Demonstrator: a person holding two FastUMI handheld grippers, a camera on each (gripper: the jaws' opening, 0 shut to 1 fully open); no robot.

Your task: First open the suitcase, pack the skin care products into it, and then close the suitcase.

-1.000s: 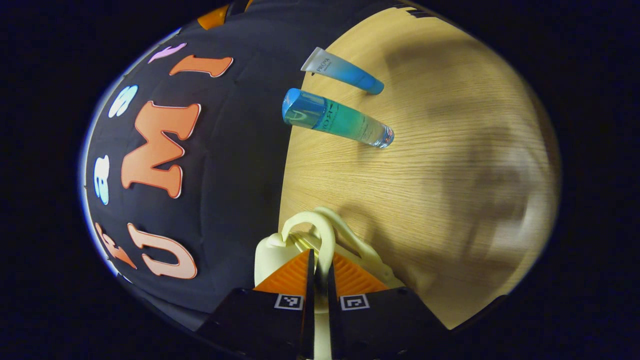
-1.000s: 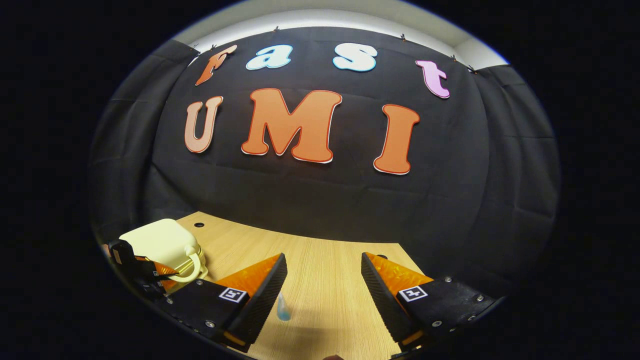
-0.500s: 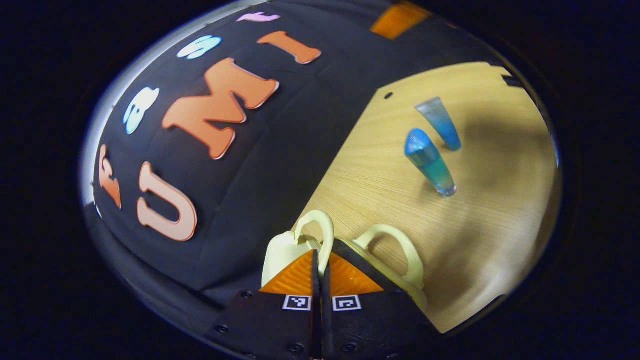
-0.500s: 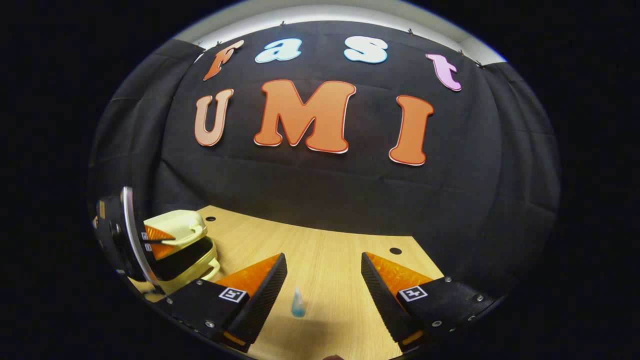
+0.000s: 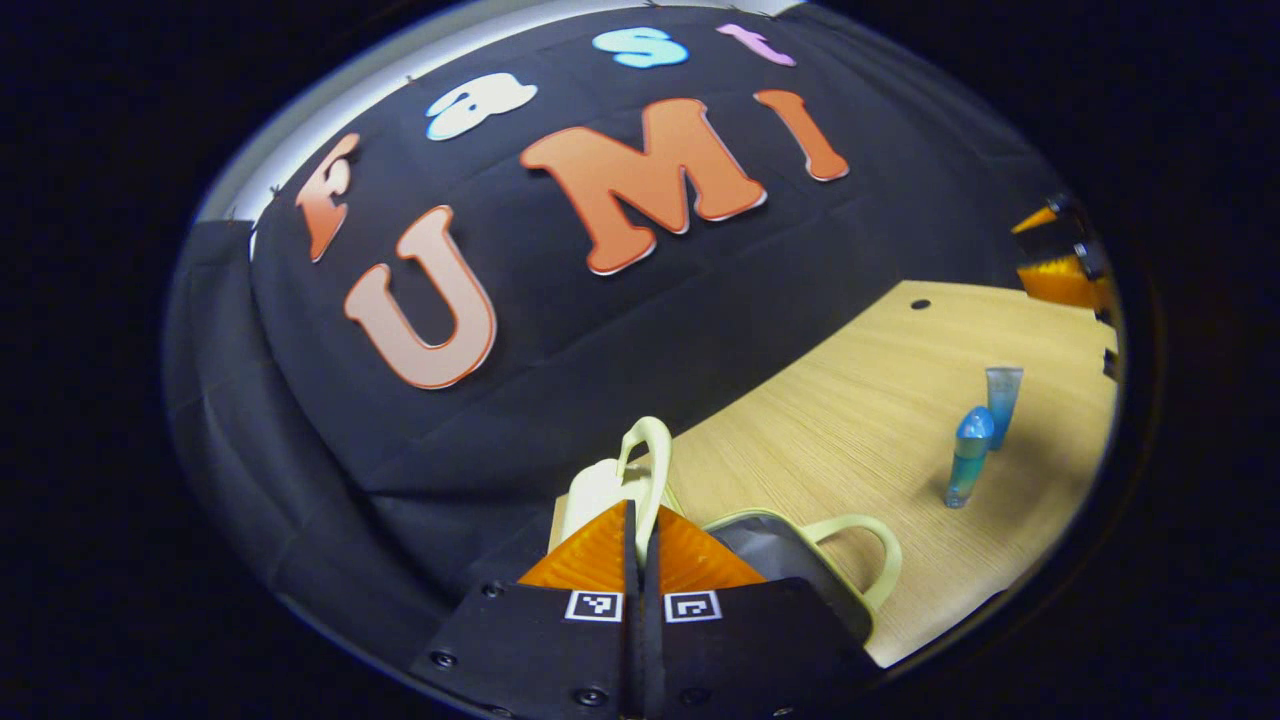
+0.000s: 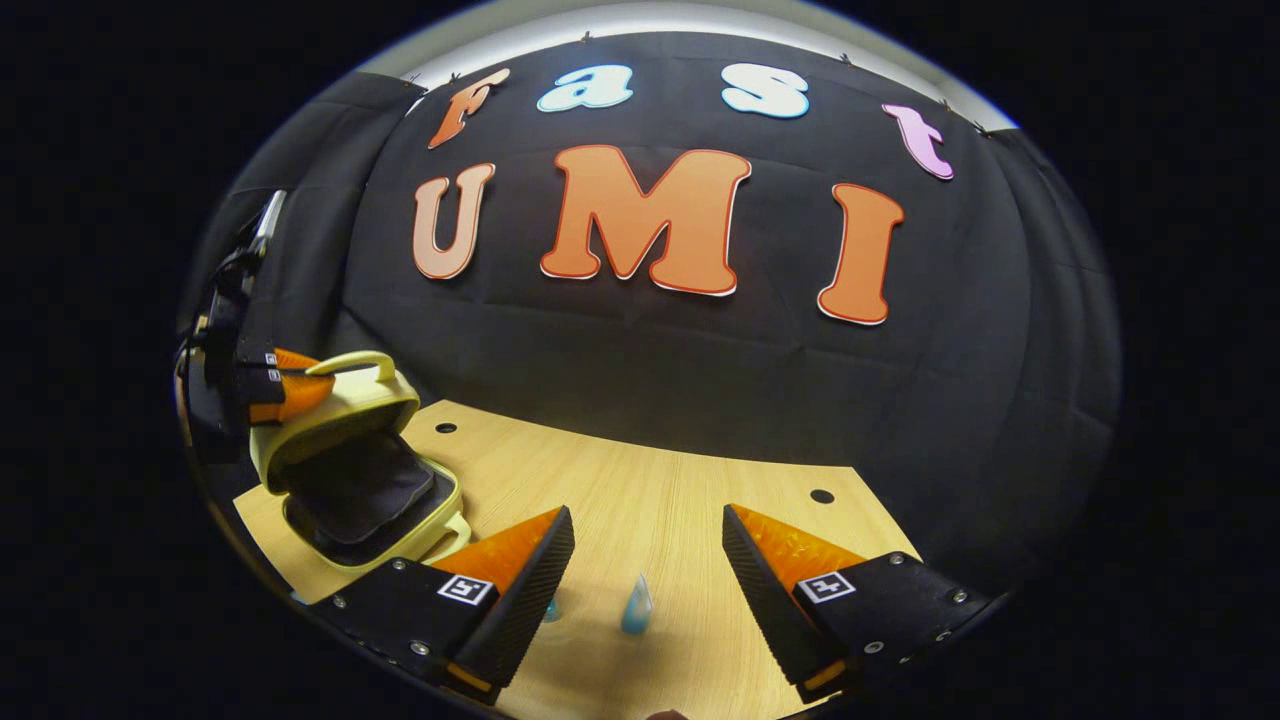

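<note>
Pinched together, left gripper (image 5: 640, 540) fingers clamp the lid handle (image 5: 645, 465) of the pale-yellow hard-shell suitcase (image 6: 360, 470), lid raised, at far left; right gripper (image 6: 645, 560) fingers spread above blue skincare tube (image 6: 636, 606) on wooden table (image 6: 640, 490).

You have no readable text here. The square black-and-white coded markers (image 6: 463, 589) on your right gripper (image 6: 648, 560) carry patterns, not words. Any print on the blue-green clear bottle (image 5: 967, 457) is too small to read.

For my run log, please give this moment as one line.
stage: opening suitcase | left gripper: shut on lid handle, lid raised | right gripper: open, idle | bottle, tube: on table
</note>
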